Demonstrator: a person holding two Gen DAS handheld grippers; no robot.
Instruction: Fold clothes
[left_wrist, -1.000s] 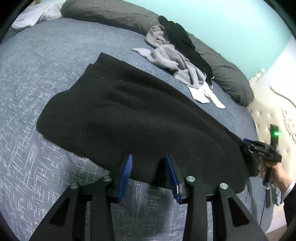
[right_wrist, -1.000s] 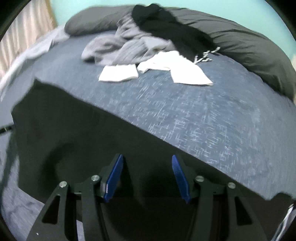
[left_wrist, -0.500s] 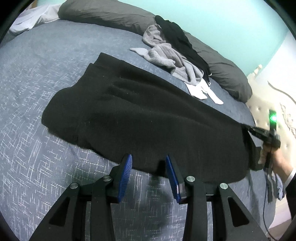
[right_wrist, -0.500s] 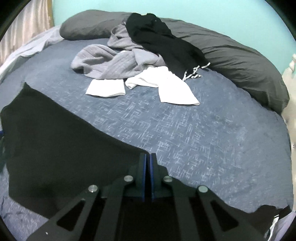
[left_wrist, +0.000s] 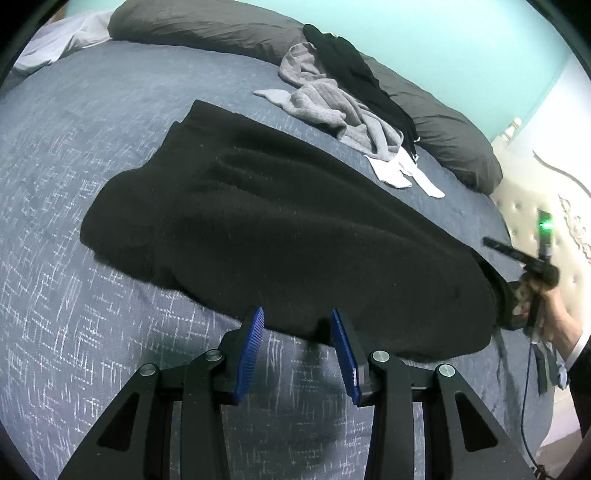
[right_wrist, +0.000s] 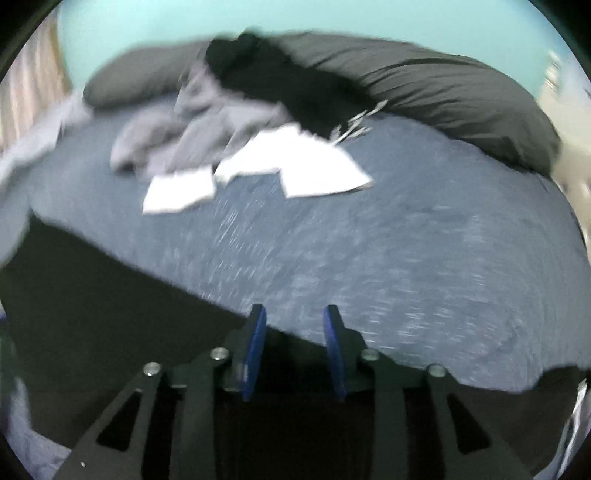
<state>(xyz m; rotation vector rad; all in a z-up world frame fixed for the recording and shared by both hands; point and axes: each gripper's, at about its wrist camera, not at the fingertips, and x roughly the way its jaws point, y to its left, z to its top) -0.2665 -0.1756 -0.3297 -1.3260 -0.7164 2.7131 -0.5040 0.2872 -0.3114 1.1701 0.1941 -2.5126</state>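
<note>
Black garment (left_wrist: 288, 236) runs under the blurred right tool (right_wrist: 294, 314).

— What do you have behind the bed?
— A plain turquoise wall (left_wrist: 461, 55), evenly lit, running along the far side.
— And the bed itself?
— Your bed (left_wrist: 92, 129) wears a blue-grey cover flecked with white; long dark grey pillows (left_wrist: 207, 26) line its far edge against that wall.
— Anything at the sides?
— To your right, a cream tufted headboard (left_wrist: 532, 206) with carved trim. At far left, pale striped curtain fabric (right_wrist: 26, 92), blurred.
</note>
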